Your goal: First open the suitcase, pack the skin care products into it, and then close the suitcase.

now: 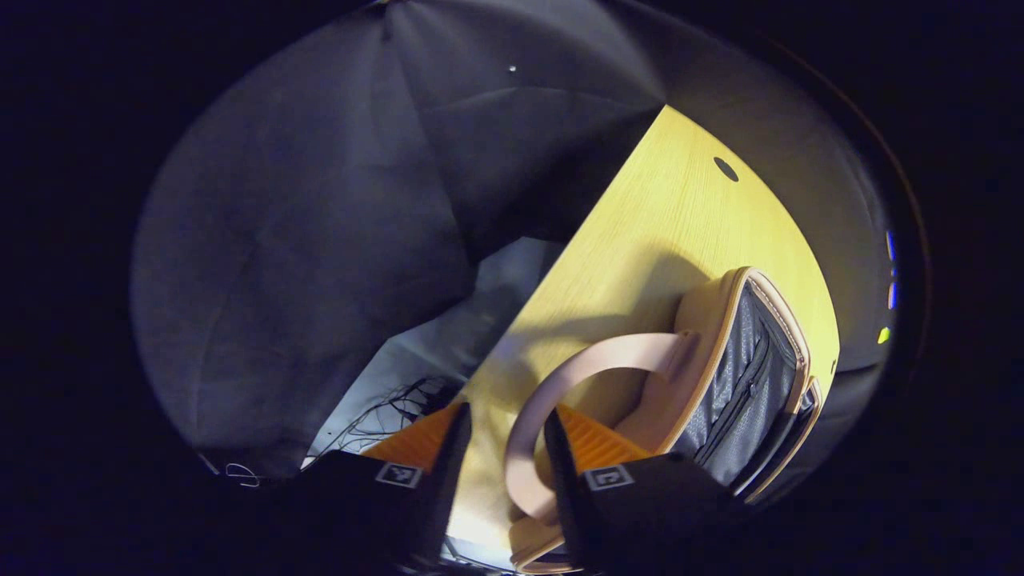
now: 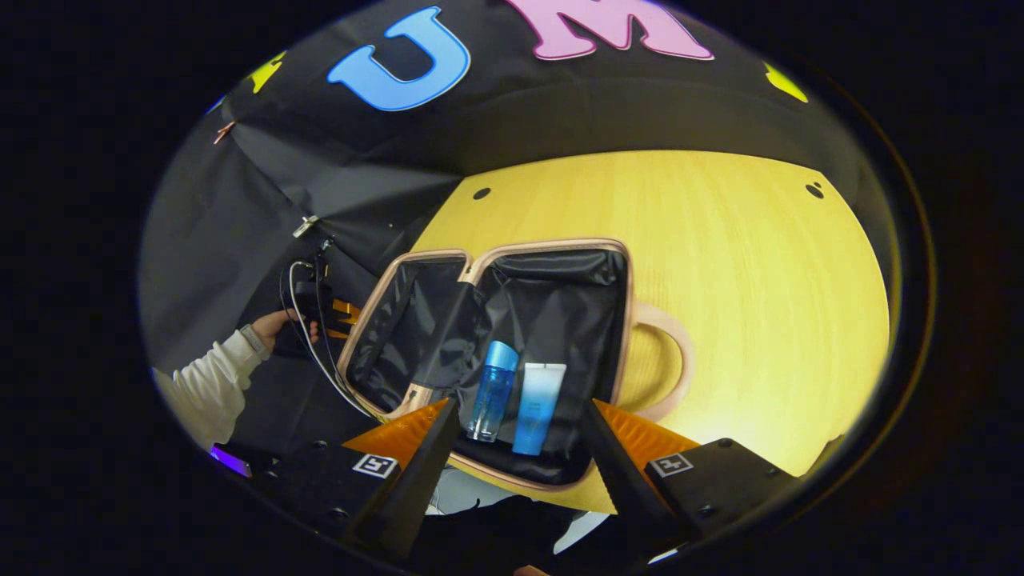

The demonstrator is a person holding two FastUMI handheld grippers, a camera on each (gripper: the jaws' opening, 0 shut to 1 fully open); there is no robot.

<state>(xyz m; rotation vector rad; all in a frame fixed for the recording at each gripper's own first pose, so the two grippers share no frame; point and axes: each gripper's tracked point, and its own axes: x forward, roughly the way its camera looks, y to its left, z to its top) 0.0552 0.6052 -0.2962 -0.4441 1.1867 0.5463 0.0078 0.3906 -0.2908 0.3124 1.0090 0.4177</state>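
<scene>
The pink suitcase (image 2: 616,320) lies open on the yellow table (image 2: 760,280), its black lining showing. A clear blue bottle (image 2: 492,392) and a blue-and-white tube (image 2: 538,408) lie side by side in its right half. My right gripper (image 2: 520,404) hovers open just in front of them, holding nothing. The left half (image 1: 744,376) stands tilted up, grey zipped lining facing in. Its curved pink handle (image 1: 560,376) passes between the fingers of my left gripper (image 1: 506,416), which is open; the handle rests against the right finger (image 1: 560,448). The left gripper (image 2: 346,314) sits at the suitcase's left edge.
A hand in a white sleeve (image 2: 208,376) holds the left gripper beside trailing cables (image 2: 308,336). Another handle (image 2: 672,352) sticks out to the right of the suitcase. The table's left edge (image 1: 560,280) drops to the floor, where loose wires (image 1: 400,400) lie.
</scene>
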